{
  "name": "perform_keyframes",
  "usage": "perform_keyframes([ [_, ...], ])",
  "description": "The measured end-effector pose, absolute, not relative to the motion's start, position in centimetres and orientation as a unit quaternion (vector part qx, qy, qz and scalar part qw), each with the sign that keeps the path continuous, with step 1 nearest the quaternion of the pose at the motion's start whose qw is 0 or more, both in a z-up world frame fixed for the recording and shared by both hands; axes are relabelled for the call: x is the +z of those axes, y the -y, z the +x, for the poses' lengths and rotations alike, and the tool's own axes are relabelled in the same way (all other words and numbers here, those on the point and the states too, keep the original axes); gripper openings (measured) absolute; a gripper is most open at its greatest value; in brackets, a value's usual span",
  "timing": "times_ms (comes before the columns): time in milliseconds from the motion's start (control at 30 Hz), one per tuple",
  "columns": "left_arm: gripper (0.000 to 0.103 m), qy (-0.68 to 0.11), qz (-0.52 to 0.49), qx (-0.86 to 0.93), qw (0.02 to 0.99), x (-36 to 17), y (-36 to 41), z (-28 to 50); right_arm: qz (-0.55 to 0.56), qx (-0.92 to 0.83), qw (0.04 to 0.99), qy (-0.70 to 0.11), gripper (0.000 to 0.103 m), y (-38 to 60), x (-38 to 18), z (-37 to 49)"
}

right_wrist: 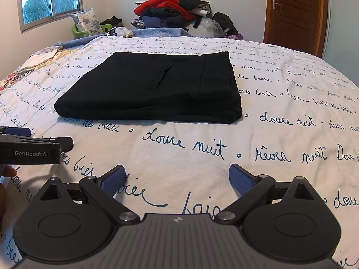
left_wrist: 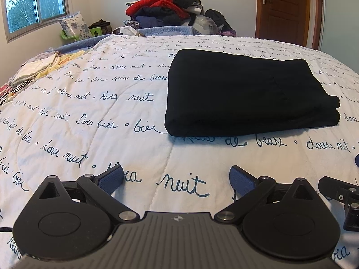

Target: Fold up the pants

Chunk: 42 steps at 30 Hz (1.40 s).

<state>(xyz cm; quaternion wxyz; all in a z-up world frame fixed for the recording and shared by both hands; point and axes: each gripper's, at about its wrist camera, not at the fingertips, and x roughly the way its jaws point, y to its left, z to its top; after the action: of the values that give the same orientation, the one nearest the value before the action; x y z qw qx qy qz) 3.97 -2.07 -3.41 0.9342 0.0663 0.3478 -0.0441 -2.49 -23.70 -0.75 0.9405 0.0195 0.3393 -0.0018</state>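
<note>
Black pants (left_wrist: 246, 94) lie folded into a compact rectangle on the white quilt with blue script (left_wrist: 89, 123); they also show in the right wrist view (right_wrist: 152, 92), a pocket slit on top. My left gripper (left_wrist: 176, 179) is open and empty, a little in front of the pants and to their left. My right gripper (right_wrist: 176, 178) is open and empty, in front of the pants. The left gripper's body shows at the left edge of the right wrist view (right_wrist: 29, 150). Part of the right gripper shows at the right edge of the left wrist view (left_wrist: 343, 199).
A pile of clothes (left_wrist: 166, 9) sits beyond the bed's far edge. Folded light fabrics (left_wrist: 38, 67) lie at the bed's left side. A floral pillow (left_wrist: 75, 25) and a window (left_wrist: 33, 2) are at the far left, a wooden door (left_wrist: 282, 9) at the far right.
</note>
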Motion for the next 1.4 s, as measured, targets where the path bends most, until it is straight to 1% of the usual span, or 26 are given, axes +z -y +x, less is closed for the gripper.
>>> perform_keyframes([
  [367,0.103,-0.347,0.056,-0.043,0.935,-3.78,1.76,3.9,0.012,-0.003,0.941,-0.338,0.103,23.54,-1.05,-2.49],
  [1400,0.103,-0.347,0.046,-0.043,0.936,-3.93,1.67,3.94,-0.003,-0.011,0.942,-0.334,0.103,23.13,-1.12,-2.47],
])
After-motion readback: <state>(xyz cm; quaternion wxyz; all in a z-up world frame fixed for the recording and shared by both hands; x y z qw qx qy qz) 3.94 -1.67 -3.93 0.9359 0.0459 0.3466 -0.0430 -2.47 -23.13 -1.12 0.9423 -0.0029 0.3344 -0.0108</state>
